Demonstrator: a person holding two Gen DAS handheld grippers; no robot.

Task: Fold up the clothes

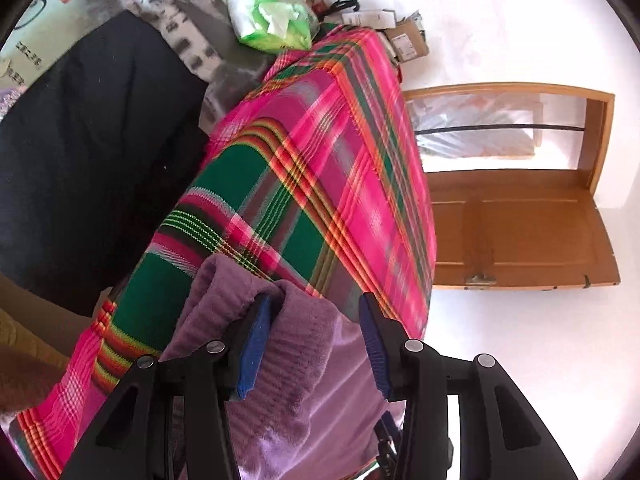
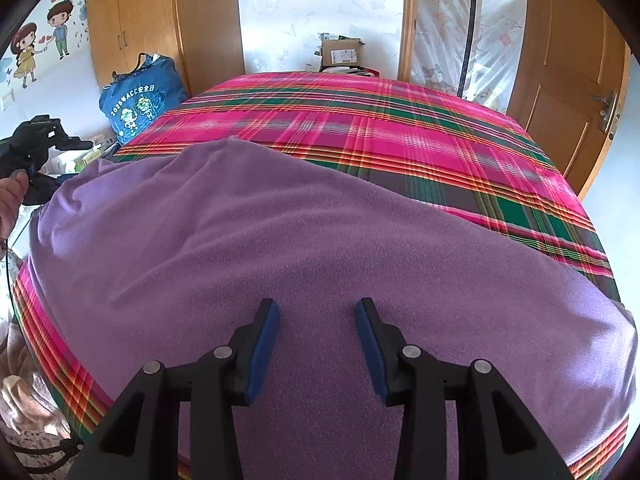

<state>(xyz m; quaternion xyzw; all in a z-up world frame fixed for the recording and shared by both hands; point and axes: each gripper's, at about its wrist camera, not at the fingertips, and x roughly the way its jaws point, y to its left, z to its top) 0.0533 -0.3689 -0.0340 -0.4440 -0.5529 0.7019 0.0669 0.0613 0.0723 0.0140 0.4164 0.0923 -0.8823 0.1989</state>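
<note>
Surface: a bed covered by a plaid sheet [image 2: 400, 136] in pink, green and orange stripes; it stretches ahead of the right claw [image 2: 317, 312] and runs away from the left claw [image 1: 314, 308] toward a far corner.
Room: past the bed's far end, ahead of the right claw, stand a wooden wardrobe [image 2: 160, 20], a pale curtain and a cardboard box [image 2: 340, 54]; a wooden door [image 2: 568, 80] is off to its right, a blue printed bag [image 2: 140, 100] to its left.
Task's thing: a purple fleece garment [image 2: 280, 240] lies spread over the near half of the bed, directly under and around the right claw; one bunched fold of it [image 1: 288, 340] rises between the fingers of the left claw.
Left claw: jaws partly apart, the ribbed purple fold humped between the blue pads; I cannot tell whether both pads press on it.
Right claw: jaws partly apart above the flat fleece, nothing pinched between the pads.
Edges: the sheet drops off at the bed's side just right of the left claw, with pale floor beyond; the garment's far hem crosses the bed diagonally ahead of the right claw.
Open room: bare plaid beyond the hem, ahead of the right claw.
Other cloth: a dark garment [image 1: 88, 140] lies left of the left claw; a green-and-white packet [image 1: 272, 20] sits farther ahead.
Textures: fleece soft and nubbly, ribbed at the bunched part; sheet woven and smooth.
</note>
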